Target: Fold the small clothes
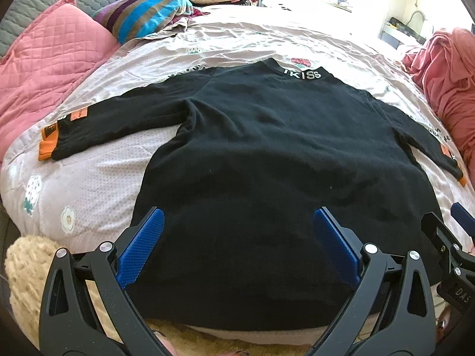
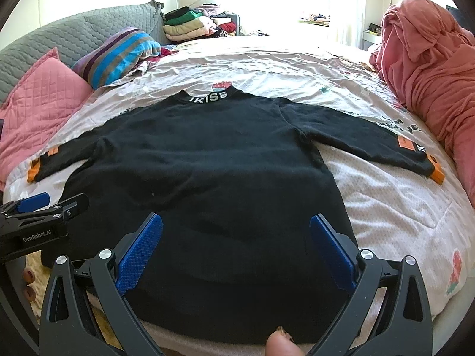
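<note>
A black long-sleeved sweater [image 1: 267,136] [image 2: 207,160] lies flat on the bed, back up, collar with white letters at the far end, both sleeves spread out to the sides. Orange cuffs [image 1: 47,145] [image 2: 435,169] end each sleeve. My left gripper [image 1: 237,237] hovers open over the hem's left part, nothing between its blue pads. My right gripper [image 2: 236,240] hovers open over the hem's right part, likewise empty. Each gripper shows at the edge of the other's view: the right gripper [image 1: 454,237] and the left gripper [image 2: 38,210].
The bed sheet [image 1: 237,38] is pale with flower prints. Pink quilted pillow [image 1: 50,59] and striped pillow [image 1: 148,9] lie at the left, a pink heap of cloth [image 2: 430,68] at the right. Folded clothes [image 2: 190,23] are stacked at the far end. A fluffy cream rug [image 1: 26,267] lies below.
</note>
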A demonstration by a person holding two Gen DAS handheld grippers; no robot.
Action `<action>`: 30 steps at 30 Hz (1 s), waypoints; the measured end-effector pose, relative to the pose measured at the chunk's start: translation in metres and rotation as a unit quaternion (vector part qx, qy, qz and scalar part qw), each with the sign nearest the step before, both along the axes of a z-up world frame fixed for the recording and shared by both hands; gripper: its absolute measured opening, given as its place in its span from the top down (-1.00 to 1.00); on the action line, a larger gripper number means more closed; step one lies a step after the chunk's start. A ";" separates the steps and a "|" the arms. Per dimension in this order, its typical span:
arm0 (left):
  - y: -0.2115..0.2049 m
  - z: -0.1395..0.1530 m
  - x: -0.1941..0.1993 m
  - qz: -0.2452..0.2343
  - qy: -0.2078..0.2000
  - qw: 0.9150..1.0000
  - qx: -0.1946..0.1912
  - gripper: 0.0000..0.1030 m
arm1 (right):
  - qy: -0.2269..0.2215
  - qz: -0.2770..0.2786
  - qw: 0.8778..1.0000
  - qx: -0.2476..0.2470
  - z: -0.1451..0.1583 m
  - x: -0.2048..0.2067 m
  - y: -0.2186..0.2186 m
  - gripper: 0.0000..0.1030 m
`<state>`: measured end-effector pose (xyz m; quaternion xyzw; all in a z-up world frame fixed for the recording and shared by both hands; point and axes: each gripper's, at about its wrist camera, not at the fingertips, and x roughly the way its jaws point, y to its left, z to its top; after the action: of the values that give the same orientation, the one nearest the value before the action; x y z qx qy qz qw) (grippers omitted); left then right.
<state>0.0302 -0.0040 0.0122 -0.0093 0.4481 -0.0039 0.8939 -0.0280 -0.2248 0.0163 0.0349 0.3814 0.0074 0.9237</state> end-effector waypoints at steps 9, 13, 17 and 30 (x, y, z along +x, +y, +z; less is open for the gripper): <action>0.000 0.008 0.027 0.004 -0.003 1.000 0.004 -0.84 | 0.002 0.012 1.000 0.007 0.004 0.029 -0.001 -0.92; 0.001 0.012 0.040 0.006 -0.002 1.000 0.003 -0.84 | 0.001 0.014 1.000 0.015 0.007 0.044 -0.002 -0.92; 0.000 0.013 0.053 0.003 0.003 1.000 -0.004 -0.84 | -0.002 0.012 1.000 0.015 0.008 0.058 -0.003 -0.92; -0.010 0.010 0.098 -0.006 0.015 1.000 -0.016 -0.84 | 0.000 -0.003 1.000 0.027 0.007 0.102 -0.019 -0.92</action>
<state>0.1277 -0.0137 0.0224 -0.0208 0.4614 -0.0158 0.8868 0.0736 -0.2434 0.0234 0.0608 0.3812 0.0151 0.9224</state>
